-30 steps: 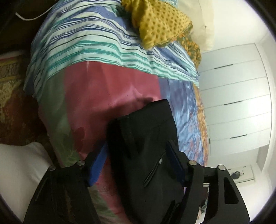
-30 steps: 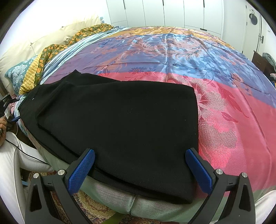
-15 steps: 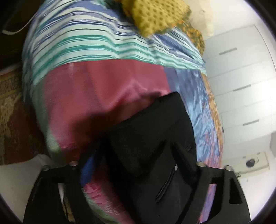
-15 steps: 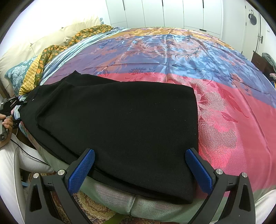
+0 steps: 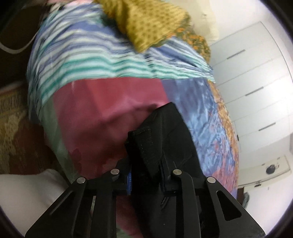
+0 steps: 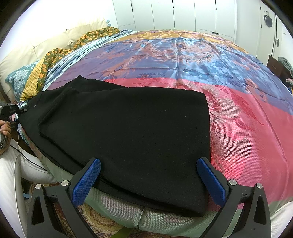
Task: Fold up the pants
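Note:
Black pants (image 6: 128,128) lie folded flat on the near part of a bed with a pink and blue satin cover (image 6: 247,128). My right gripper (image 6: 148,179) is open, its blue pads on either side of the pants' near edge, just above the fabric. In the left wrist view my left gripper (image 5: 146,175) is shut on a bunched end of the black pants (image 5: 161,139), with a thick seam standing up between the jaws. That gripper (image 6: 11,109) shows small at the left edge of the right wrist view.
A striped sheet (image 5: 91,55) and a yellow patterned blanket (image 5: 146,23) lie at the head of the bed beside pillows (image 6: 45,45). White wardrobe doors (image 6: 183,14) stand beyond the bed. A patterned rug (image 6: 102,225) lies below the bed edge.
My left gripper has closed on the end of the pants; a second ago its jaws were apart around the cloth. My right gripper has stayed still and open.

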A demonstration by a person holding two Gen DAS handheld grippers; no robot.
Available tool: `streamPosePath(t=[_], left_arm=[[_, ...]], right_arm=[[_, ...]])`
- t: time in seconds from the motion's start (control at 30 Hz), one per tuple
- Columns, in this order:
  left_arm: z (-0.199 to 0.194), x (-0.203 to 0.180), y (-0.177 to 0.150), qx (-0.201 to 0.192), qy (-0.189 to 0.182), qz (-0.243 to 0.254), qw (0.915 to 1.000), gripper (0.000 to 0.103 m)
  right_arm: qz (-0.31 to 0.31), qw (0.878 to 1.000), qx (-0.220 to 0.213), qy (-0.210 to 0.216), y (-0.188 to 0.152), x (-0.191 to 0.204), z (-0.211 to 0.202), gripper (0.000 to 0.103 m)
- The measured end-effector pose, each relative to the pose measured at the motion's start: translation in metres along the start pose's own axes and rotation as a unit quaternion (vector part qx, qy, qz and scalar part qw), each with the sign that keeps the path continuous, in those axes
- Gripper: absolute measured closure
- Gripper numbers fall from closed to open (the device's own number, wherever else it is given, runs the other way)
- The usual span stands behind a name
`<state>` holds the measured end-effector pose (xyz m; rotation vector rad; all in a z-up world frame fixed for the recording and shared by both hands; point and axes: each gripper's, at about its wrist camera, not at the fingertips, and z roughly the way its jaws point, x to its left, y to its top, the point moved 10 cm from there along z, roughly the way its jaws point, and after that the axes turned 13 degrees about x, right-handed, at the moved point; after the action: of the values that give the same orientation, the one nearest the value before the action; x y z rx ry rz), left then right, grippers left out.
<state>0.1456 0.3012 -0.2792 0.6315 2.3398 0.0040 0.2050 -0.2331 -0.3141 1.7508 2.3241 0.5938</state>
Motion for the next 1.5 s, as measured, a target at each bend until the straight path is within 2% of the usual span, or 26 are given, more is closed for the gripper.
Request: streamPosePath(t=[0.17,0.27,0.33,0.4,0.5,0.6,0.67,0.7,0.73,0.77,0.87,0.9,0.93,1.0,1.03,1.1,1.13,1.23,1.27,1.33,1.4,1.43,1.47,1.5], left_arm=[[-0.022,-0.036,-0.006,-0.012,0.024,0.063,0.9976,0.084],[-0.032,-0.072,-0.014,-0.022,0.038,0.113,0.9926,0.084],[-0.041,-0.106,-0.026,-0.030,0.047,0.165,0.9848,0.085],[-0.051,-0.144,-0.046,-0.038,0.051,0.226,0.9721,0.085],[-0.056,-0.199,-0.088,-0.033,0.043,0.314,0.9481,0.085],[-0.042,-0.247,-0.144,-0.009,0.042,0.400,0.9157,0.085],[-0.024,-0.270,-0.189,0.016,0.037,0.452,0.8909,0.085],[-0.009,-0.279,-0.216,0.034,0.039,0.484,0.8736,0.085],[0.001,-0.283,-0.234,0.046,0.042,0.504,0.8612,0.085],[0.016,-0.286,-0.257,0.061,0.047,0.530,0.8445,0.085],[0.072,-0.274,-0.316,0.119,0.069,0.588,0.7972,0.084],[0.088,-0.268,-0.327,0.134,0.080,0.599,0.7851,0.083],[0.110,-0.256,-0.340,0.150,0.099,0.617,0.7662,0.081],[0.125,-0.246,-0.358,0.161,0.124,0.640,0.7407,0.070],[0.128,-0.244,-0.363,0.153,0.133,0.655,0.7273,0.067],[0.120,-0.249,-0.372,0.143,0.130,0.676,0.7106,0.052],[0.112,-0.253,-0.377,0.147,0.117,0.681,0.7075,0.043],[0.078,-0.264,-0.384,0.147,0.074,0.689,0.7061,0.041],[0.062,-0.269,-0.382,0.146,0.054,0.686,0.7104,0.040],[0.039,-0.278,-0.371,0.140,0.024,0.669,0.7291,0.039],[0.024,-0.286,-0.338,0.122,0.008,0.629,0.7673,0.037],[0.021,-0.285,-0.321,0.111,0.010,0.611,0.7836,0.037],[0.019,-0.281,-0.296,0.093,0.018,0.585,0.8055,0.037],[0.019,-0.272,-0.265,0.073,0.031,0.549,0.8321,0.037]], right_arm=[[0.001,1.000,-0.001,0.001,0.000,0.000,0.000,0.000],[0.002,1.000,-0.002,0.002,0.000,0.000,0.000,0.000],[0.002,1.000,-0.002,0.002,0.000,0.000,0.000,0.000],[0.002,1.000,-0.002,0.002,0.000,0.000,0.000,0.000],[0.003,1.000,-0.004,0.003,-0.001,0.001,0.000,0.000],[0.003,1.000,-0.004,0.003,-0.001,0.001,0.000,0.000],[0.003,1.000,-0.004,0.003,-0.001,0.001,-0.001,0.000],[0.003,1.000,-0.004,0.004,-0.001,0.001,-0.001,0.000],[0.003,1.000,-0.004,0.004,-0.001,0.001,-0.001,0.000],[0.003,1.000,-0.004,0.005,-0.001,0.000,-0.001,0.000],[0.013,1.000,-0.011,0.014,0.001,-0.003,-0.008,0.000],[0.024,0.999,-0.020,0.019,0.003,-0.006,-0.014,0.000],[0.035,0.999,-0.030,0.024,0.006,-0.009,-0.020,0.000],[0.060,0.996,-0.060,0.040,0.012,-0.019,-0.035,0.000],[0.073,0.994,-0.073,0.044,0.014,-0.024,-0.042,0.000],[0.098,0.990,-0.088,0.044,0.015,-0.036,-0.050,0.000],[0.116,0.988,-0.093,0.044,0.015,-0.044,-0.052,0.000],[0.150,0.982,-0.102,0.048,0.016,-0.059,-0.053,0.000],[0.159,0.981,-0.105,0.049,0.017,-0.064,-0.054,0.000],[0.170,0.978,-0.113,0.049,0.018,-0.069,-0.057,0.000],[0.174,0.976,-0.118,0.053,0.019,-0.071,-0.059,0.000],[0.175,0.976,-0.120,0.056,0.019,-0.073,-0.060,0.000],[0.173,0.976,-0.122,0.057,0.017,-0.072,-0.062,0.000],[0.170,0.976,-0.124,0.057,0.018,-0.071,-0.063,0.000]])
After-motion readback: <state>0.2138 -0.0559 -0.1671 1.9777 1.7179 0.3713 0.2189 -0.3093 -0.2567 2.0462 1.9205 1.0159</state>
